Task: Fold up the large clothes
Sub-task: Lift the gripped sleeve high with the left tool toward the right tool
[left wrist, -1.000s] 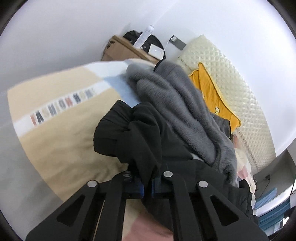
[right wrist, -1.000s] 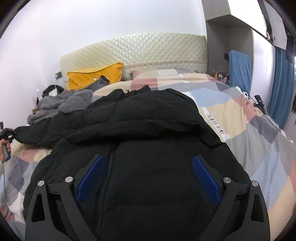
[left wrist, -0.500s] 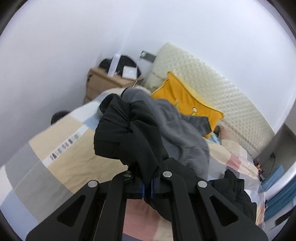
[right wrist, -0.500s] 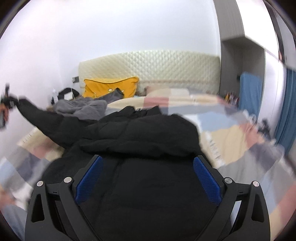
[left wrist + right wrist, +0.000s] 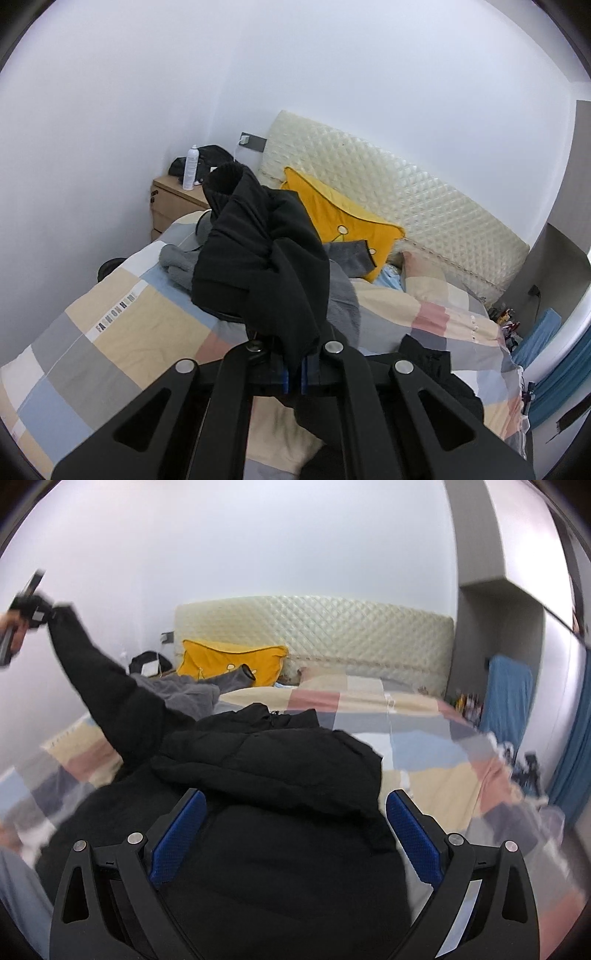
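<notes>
1. White walls backed a bed [image 5: 122, 332] under a patchwork quilt, with a quilted cream headboard [image 5: 406, 199] far ahead of both grippers.
2. Across the quilt, directly beneath and ahead of the right gripper [image 5: 295, 834], lay a black puffer jacket [image 5: 280, 775].
3. That gripper's blue-padded jaws stood wide apart over the jacket's body, gripping nothing.
4. Up and to its left, the jacket's sleeve [image 5: 110, 698] rose to the left gripper [image 5: 294, 371], whose jaws were clamped shut on the sleeve, which bunched ahead of them.
5. Beyond the sleeve sat a grey fleece garment [image 5: 343, 295] and a yellow pillow [image 5: 332, 218].
6. A wooden nightstand [image 5: 166, 199] stood ahead-left of the left gripper.
</notes>
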Demonstrator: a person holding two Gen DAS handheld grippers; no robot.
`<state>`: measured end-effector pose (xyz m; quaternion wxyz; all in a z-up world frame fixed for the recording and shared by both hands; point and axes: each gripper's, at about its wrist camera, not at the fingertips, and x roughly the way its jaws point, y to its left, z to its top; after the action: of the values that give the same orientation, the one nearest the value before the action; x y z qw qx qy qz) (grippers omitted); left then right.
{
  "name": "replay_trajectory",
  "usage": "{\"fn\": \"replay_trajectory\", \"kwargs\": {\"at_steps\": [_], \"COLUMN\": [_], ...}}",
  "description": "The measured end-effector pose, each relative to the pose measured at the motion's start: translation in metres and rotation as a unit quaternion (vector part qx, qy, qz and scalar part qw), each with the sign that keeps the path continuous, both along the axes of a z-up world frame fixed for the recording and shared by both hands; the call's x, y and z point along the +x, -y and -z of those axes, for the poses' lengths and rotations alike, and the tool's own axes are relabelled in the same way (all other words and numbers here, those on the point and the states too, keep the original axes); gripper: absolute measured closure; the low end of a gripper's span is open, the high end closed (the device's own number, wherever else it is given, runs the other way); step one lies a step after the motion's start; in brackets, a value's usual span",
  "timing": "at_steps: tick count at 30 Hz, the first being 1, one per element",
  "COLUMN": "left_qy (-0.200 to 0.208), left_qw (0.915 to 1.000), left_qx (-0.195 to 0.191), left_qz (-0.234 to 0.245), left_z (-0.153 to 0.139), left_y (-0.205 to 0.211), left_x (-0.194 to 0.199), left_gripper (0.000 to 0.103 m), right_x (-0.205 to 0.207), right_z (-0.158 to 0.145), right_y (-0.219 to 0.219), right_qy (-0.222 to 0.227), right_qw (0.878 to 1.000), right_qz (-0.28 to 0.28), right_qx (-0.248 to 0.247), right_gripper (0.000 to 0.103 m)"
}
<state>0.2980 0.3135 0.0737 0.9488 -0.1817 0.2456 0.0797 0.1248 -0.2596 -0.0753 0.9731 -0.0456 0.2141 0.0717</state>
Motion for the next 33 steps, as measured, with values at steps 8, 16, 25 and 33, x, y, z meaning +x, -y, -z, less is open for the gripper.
{"fn": "replay_trajectory", "kwargs": {"at_steps": [8, 16, 25, 33], "left_qy": [0.007, 0.014, -0.002, -0.014], "left_qw": [0.9982, 0.9949, 0.9878, 0.974], "left_qx": [0.048, 0.079, 0.109, 0.117], "left_qz": [0.036, 0.06, 0.11, 0.193], "left_z": [-0.03, -0.05, -0.045, -0.008], "left_y": [0.08, 0.156, 0.266, 0.379], "left_x": [-0.003, 0.0, 0.022, 0.034], "left_gripper": [0.1, 0.1, 0.099, 0.099], "right_x": [0.003, -0.026, -0.035, -0.039], "right_z": [0.006, -0.007, -0.003, -0.004], "right_y": [0.037, 0.045, 0.07, 0.092], "right_qy": [-0.021, 0.028, 0.009, 0.01], "right_qw": [0.998, 0.998, 0.994, 0.989], "right_qz": [0.004, 0.017, 0.041, 0.057], "right_qx": [0.065, 0.059, 0.096, 0.133], "right_gripper": [0.004, 0.004, 0.004, 0.004]}}
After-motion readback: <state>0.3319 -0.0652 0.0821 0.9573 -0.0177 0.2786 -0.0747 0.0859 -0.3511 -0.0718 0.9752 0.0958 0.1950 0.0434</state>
